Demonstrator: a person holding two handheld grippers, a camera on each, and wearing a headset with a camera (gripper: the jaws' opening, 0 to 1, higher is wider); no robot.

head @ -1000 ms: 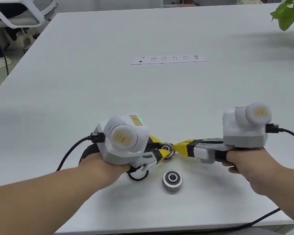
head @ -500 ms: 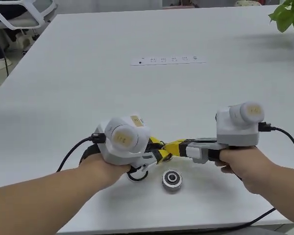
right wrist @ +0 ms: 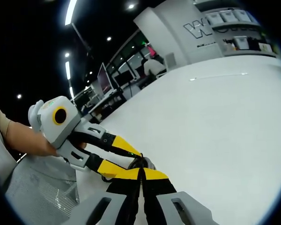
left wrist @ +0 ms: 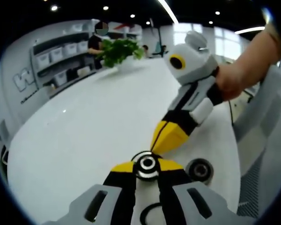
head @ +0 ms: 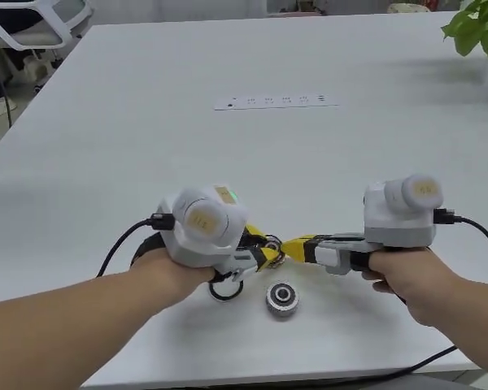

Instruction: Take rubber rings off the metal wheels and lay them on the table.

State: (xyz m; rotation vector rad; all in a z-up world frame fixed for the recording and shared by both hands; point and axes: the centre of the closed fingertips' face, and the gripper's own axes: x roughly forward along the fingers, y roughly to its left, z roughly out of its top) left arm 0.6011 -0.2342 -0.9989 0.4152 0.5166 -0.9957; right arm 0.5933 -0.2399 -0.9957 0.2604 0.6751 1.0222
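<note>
Yellow-tipped jaws of the left gripper (left wrist: 147,165) are clamped on a metal wheel (left wrist: 147,162), one jaw on each side of it, and hold it just above the white surface (head: 228,162). The wheel's bright hub faces the left gripper view, with a dark rubber band around its rim.

From the far side of that wheel the right gripper (right wrist: 141,171) reaches in. Its jaws are pressed together with no gap between them, and their tips sit against the wheel's edge. A thin dark line shows at the tips in the right gripper view, but I cannot tell whether rubber is pinched there.

A second wheel (head: 282,298) lies flat on the surface just nearer the person than the held wheel, apart from both grippers, with a dark ring around its metal centre. A loose rubber ring (head: 225,294) lies on the surface beside the held wheel, under the left gripper's body.

Well beyond the held wheel a flat power strip (head: 275,101) is set into the surface. Farther off still, toward the right gripper's side, are the green leaves of a plant (head: 478,28).
</note>
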